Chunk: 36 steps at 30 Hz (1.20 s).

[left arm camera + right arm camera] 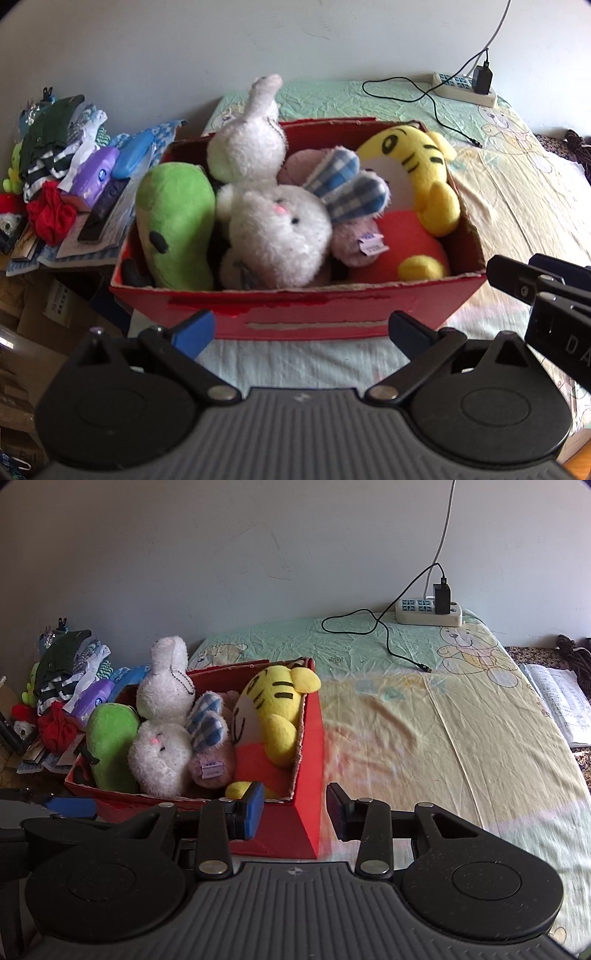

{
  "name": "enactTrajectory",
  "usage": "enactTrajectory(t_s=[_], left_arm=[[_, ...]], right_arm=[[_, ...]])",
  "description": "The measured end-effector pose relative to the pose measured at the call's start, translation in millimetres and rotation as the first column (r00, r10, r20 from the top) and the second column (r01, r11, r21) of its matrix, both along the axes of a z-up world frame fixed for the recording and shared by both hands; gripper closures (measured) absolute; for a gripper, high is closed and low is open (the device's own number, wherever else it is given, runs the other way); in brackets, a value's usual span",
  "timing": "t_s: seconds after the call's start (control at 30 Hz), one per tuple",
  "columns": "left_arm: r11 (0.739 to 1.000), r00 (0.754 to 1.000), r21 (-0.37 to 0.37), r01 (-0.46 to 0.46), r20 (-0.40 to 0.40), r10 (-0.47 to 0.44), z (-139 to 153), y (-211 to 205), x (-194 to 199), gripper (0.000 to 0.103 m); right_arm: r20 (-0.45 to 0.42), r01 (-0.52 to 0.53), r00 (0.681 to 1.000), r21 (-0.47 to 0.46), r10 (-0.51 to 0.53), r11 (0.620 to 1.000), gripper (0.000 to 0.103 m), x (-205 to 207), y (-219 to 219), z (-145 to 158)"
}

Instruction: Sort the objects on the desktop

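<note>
I have both grippers pulled in at the near edge of the bed, facing the red cardboard box [295, 314] that sits on the pale printed sheet [461, 738]. My left gripper [301, 332] is centred on the box's near wall with its jaws spread wide and nothing between them. My right gripper [295, 810] sits off the box's near right corner, its jaws parted to a middling gap and empty, with the left finger in front of the box's near wall and the right finger over bare sheet.

The box is packed with soft toys. At its left end a green plush [173, 225] stands on end. Beside it a white rabbit [277, 232] lies face up with blue checked ears, and a second white plush [251, 144] pokes up behind it above the far rim. A small pink plush [354, 243] with a tag is wedged in the middle, touching the rabbit. A yellow tiger in a red outfit [417, 173] fills the right end, leaning on the right wall.

Left of the box, off the bed, a heap of clothes and packets [74, 166] is piled against the wall. At the far right of the bed a power strip [428, 612] lies with a black charger plugged in and its cable [388, 638] trailing loose across the sheet. An open book [557, 705] lies beyond the bed's right edge.
</note>
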<state>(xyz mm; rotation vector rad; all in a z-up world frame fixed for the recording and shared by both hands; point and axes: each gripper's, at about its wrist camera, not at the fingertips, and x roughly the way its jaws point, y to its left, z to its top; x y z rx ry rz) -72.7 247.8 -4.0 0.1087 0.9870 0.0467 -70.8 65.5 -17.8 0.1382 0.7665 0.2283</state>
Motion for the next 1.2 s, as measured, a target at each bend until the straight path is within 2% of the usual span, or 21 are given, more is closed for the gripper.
enactTrajectory(t_s=[0.27, 0.33, 0.43, 0.53, 0.67, 1.0, 1.2], left_arm=[[1.000, 0.999, 0.003, 0.007, 0.042, -0.007, 14, 35, 17, 0.002], [1.000, 0.998, 0.025, 0.008, 0.054, -0.009, 17, 40, 20, 0.001], [0.998, 0.997, 0.052, 0.024, 0.071, -0.027, 18, 45, 24, 0.001], [0.999, 0.997, 0.038, 0.030, 0.064, -0.032, 18, 53, 28, 0.001], [0.999, 0.998, 0.023, 0.036, 0.052, -0.037, 17, 62, 36, 0.001], [1.000, 1.000, 0.013, 0.021, 0.023, -0.021, 17, 73, 47, 0.001], [0.999, 0.999, 0.007, -0.042, -0.001, 0.042, 17, 76, 53, 0.001]], right_arm=[[0.031, 0.016, 0.999, -0.005, -0.016, 1.000, 0.062, 11, 36, 17], [0.028, 0.024, 0.999, -0.010, -0.024, 1.000, 0.061, 14, 44, 18], [0.023, 0.046, 0.999, -0.009, -0.046, 0.999, 0.054, 18, 52, 18], [0.012, 0.072, 0.997, -0.006, -0.072, 0.997, 0.053, 21, 59, 18], [0.002, 0.111, 0.994, -0.018, -0.111, 0.994, 0.043, 23, 66, 20], [-0.012, 0.149, 0.989, -0.019, -0.149, 0.989, 0.028, 30, 78, 24], [-0.050, 0.127, 0.991, -0.020, -0.128, 0.992, 0.030, 44, 73, 28]])
